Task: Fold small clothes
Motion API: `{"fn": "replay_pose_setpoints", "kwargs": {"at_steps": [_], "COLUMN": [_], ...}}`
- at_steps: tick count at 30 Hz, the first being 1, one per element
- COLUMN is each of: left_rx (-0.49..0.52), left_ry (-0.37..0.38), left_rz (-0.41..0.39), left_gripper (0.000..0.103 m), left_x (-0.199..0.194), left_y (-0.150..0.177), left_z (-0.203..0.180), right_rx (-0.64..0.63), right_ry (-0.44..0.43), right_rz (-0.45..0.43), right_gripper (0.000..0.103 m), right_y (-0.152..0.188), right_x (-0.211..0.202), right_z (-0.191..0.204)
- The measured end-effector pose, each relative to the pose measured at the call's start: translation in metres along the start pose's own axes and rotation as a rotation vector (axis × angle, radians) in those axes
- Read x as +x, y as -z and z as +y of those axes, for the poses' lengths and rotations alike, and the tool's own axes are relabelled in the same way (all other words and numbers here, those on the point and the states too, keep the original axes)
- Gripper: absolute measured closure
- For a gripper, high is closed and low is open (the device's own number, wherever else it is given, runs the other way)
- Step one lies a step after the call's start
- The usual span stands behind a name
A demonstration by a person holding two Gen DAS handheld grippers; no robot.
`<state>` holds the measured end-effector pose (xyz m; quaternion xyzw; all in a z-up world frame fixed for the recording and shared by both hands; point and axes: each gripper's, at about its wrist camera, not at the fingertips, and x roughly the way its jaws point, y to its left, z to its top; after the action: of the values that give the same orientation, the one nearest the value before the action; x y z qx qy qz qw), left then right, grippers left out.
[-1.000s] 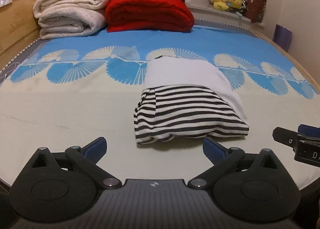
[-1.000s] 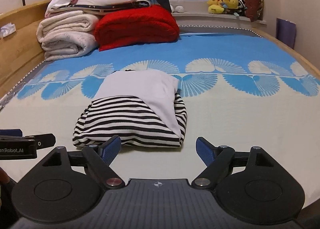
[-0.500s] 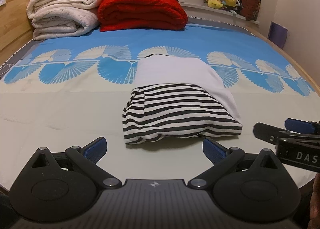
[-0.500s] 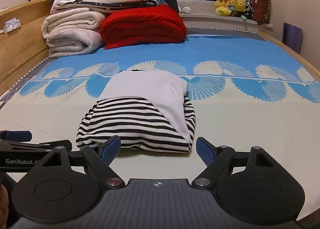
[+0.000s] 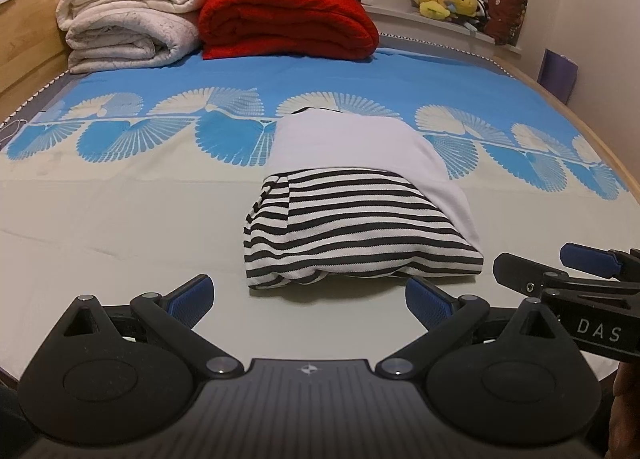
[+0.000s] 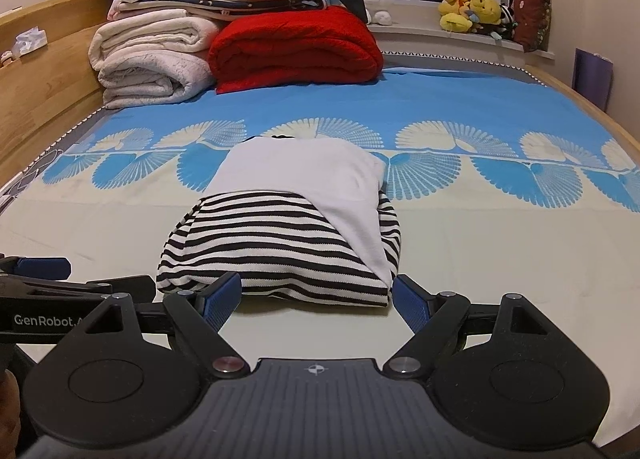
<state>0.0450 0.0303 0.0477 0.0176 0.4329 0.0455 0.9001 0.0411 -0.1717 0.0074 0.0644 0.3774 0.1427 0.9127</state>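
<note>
A small folded garment [image 5: 360, 227], black-and-white striped with a white panel lying over its far and right side, rests on the bed in front of both grippers. In the right wrist view the same garment [image 6: 280, 243] sits just beyond the fingers. My left gripper [image 5: 308, 297] is open and holds nothing, a short way in front of the garment's near edge. My right gripper [image 6: 316, 299] is open too, its blue pads on either side of the garment's near edge, touching or nearly touching it. The right gripper [image 5: 560, 271] shows at the right of the left wrist view.
The bed sheet [image 5: 120, 219] is cream near me and blue with fan shapes farther off. Folded cream blankets [image 6: 152, 59] and a red blanket [image 6: 296, 47] are stacked at the far end under a plush shark. Soft toys [image 6: 476, 13] line the windowsill. A wooden bed frame [image 6: 36, 79] runs along the left.
Both grippers have moved in toward the garment's near edge and closer to each other; the garment looms larger. The garment itself lies as before, and both grippers stay open.
</note>
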Motion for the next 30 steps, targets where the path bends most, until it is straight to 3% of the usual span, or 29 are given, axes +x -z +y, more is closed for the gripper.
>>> {"fn": "replay_pose_setpoints", "kwargs": {"at_steps": [30], "left_rx": [0.007], "left_ry": [0.014], "left_rz": [0.004], "left_gripper": [0.001], "left_x": [-0.0007], "left_y": [0.0030], "left_z": [-0.0010], "right_rx": [-0.005], "right_ry": [0.014], "right_rz": [0.005], "right_gripper": [0.020], "right_y": [0.0018], "right_x": [0.0027], "right_z": [-0.0003]}}
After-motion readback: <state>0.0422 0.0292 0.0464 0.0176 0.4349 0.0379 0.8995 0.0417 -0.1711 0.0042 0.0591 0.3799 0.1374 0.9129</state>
